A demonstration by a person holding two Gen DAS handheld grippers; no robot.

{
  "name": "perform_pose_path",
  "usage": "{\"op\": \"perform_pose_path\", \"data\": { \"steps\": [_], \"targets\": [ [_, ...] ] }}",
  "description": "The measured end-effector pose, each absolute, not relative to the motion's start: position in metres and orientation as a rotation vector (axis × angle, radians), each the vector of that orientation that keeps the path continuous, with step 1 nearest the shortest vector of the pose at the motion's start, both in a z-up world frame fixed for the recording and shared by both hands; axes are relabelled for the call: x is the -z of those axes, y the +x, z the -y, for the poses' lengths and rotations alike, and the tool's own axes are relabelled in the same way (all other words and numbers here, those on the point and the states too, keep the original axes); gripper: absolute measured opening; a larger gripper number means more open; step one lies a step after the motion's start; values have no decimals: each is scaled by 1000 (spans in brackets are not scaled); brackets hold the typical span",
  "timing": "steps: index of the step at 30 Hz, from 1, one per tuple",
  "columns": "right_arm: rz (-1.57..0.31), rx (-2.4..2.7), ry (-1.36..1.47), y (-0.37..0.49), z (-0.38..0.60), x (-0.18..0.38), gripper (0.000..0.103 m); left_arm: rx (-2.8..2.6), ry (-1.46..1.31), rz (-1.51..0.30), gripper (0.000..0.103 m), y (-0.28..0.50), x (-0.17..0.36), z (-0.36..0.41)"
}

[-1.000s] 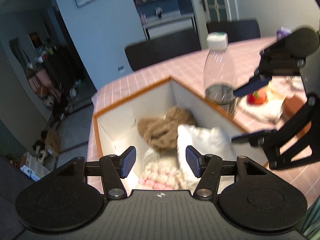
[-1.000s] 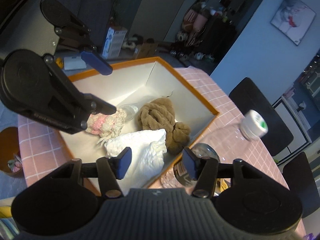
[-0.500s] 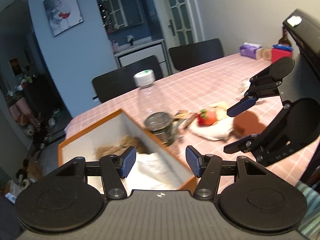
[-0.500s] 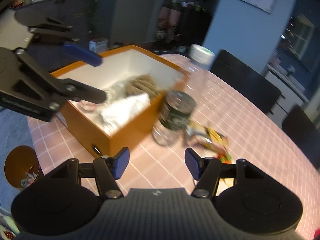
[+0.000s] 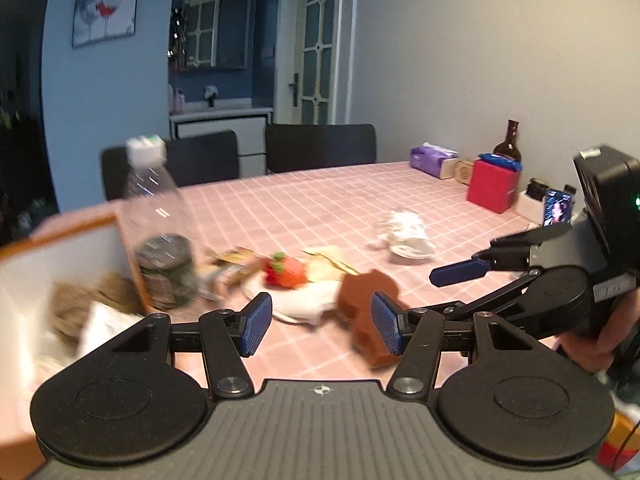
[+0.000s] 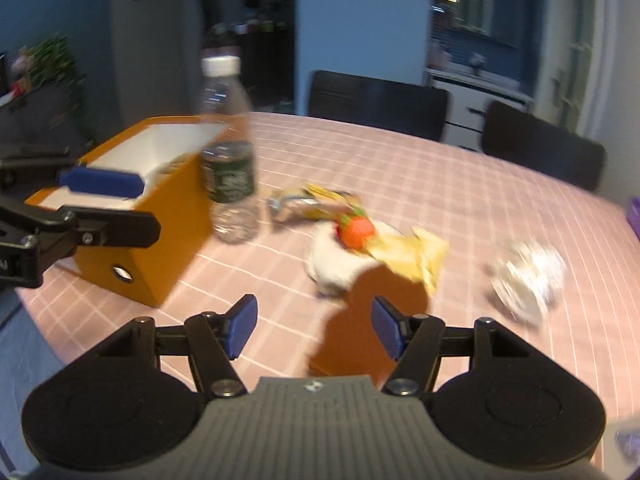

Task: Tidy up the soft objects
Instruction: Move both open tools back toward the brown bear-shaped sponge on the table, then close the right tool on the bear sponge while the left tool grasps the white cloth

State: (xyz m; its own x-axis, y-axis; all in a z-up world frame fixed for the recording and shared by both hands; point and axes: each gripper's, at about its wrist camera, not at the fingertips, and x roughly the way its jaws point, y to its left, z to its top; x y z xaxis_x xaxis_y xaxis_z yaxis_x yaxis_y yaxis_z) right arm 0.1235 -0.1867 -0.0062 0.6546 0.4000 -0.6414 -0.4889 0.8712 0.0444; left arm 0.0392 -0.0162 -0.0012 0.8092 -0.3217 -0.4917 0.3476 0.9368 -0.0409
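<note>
The left gripper [image 5: 322,328] hangs over the pink checked tablecloth [image 5: 304,208] with its blue pads spread wide and nothing between them. Just past its right pad lies a blurred rust-brown soft object [image 5: 366,304], and whether the pad touches it cannot be told. The right gripper [image 6: 312,326] is likewise spread apart and empty, the same brown object [image 6: 376,304] lying between and just beyond its fingertips. In the left wrist view the right gripper [image 5: 460,292] reaches in from the right edge, jaws parted, above the table.

Just beyond the brown piece lies a white cloth [image 6: 332,266] with a red strawberry-shaped plush [image 6: 355,230] resting on it, and a pale yellow cloth [image 6: 416,256] touches it on the right. Behind these lies a crumpled snack wrapper [image 6: 304,200]. Farther right, well apart, lies a blurred white bundle [image 6: 528,276].

To the left stands the orange box [image 6: 132,248] with white inner walls; brown and white soft things [image 5: 76,308] lie inside it. A clear plastic bottle [image 6: 230,152] with a dark label stands upright just beside its corner. Black chairs [image 6: 376,102] line the far table edge.
</note>
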Motion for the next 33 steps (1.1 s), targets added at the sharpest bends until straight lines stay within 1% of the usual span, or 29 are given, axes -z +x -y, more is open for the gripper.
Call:
{"op": "perform_pose_path", "data": {
  "steps": [3, 4, 5, 6, 10, 11, 12, 13, 16, 20, 23, 24, 33],
  "targets": [
    [-708, -429, -115, 127, 202, 22, 63, 366, 18, -547, 67, 50, 25, 27],
    [-720, -409, -101, 128, 208, 27, 66, 366, 3, -564, 67, 54, 33, 30],
    [-733, -396, -81, 130, 213, 33, 72, 365, -20, -583, 67, 59, 42, 32],
    [-747, -389, -56, 134, 218, 38, 75, 368, -41, -598, 67, 64, 49, 33],
    [-796, -372, 40, 144, 225, 52, 76, 318, -90, -625, 67, 79, 69, 39],
    [-801, -373, 62, 146, 224, 55, 78, 279, -91, -625, 67, 82, 73, 38],
    [-804, -375, 81, 148, 222, 56, 86, 240, -85, -628, 67, 85, 75, 37],
    [-809, -378, 95, 149, 220, 58, 90, 205, -71, -633, 67, 89, 78, 37],
    [-822, -389, 96, 154, 210, 63, 90, 143, -25, -653, 67, 96, 87, 38],
    [-831, -380, 93, 162, 199, 71, 91, 108, -32, -673, 67, 99, 96, 34],
    [-848, -375, 89, 168, 191, 75, 95, 93, -33, -684, 67, 99, 100, 34],
    [-851, -370, 83, 170, 188, 77, 95, 87, -35, -688, 64, 99, 101, 33],
    [-872, -367, 74, 183, 184, 82, 94, 47, -46, -693, 64, 104, 102, 29]
  ]
}}
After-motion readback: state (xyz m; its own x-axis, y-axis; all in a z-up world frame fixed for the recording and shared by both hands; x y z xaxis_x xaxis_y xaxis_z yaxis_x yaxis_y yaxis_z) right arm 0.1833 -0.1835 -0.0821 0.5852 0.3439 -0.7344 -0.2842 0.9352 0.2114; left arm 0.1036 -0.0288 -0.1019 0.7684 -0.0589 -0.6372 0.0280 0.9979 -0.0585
